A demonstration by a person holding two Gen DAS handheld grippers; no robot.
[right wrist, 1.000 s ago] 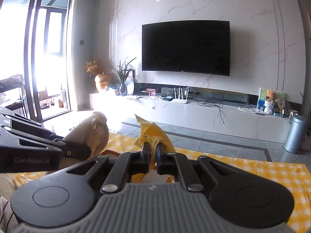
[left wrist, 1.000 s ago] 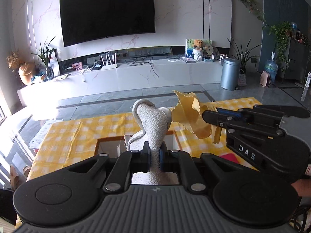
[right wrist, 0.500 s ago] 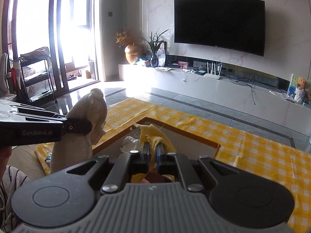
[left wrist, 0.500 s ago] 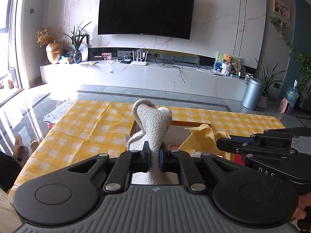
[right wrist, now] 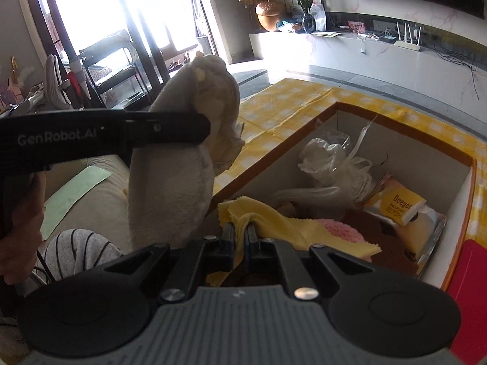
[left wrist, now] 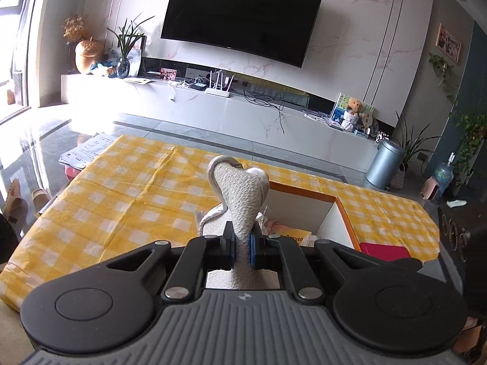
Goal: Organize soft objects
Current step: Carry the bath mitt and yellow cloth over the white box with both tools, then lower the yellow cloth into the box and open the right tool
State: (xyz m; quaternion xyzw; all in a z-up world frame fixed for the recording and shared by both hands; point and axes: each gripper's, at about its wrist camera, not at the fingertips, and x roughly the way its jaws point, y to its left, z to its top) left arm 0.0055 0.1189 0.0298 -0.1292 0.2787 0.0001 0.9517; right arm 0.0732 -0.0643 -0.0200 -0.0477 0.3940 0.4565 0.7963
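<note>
Lowering both loads toward the box point(right wrist: 341, 106), I have the right gripper point(right wrist: 240, 237) clamped tight on the yellow cloth point(right wrist: 292, 225), which now drapes inside the box at the lower centre of the right wrist view, over a pink fluffy item point(right wrist: 341, 228) and beside a white plastic bag point(right wrist: 334, 167). A second ago that cloth hung in the air above the checked tablecloth point(left wrist: 121, 188) (so this piece looks nearly ready to let go). My left gripper point(left wrist: 242, 248) is pinched shut on the white towel point(left wrist: 240, 194), standing upright at the centre of its own view, not yet in the box. Compared with the earlier frame, both cameras tilt lower and the right gripper has left the left view.
</note>
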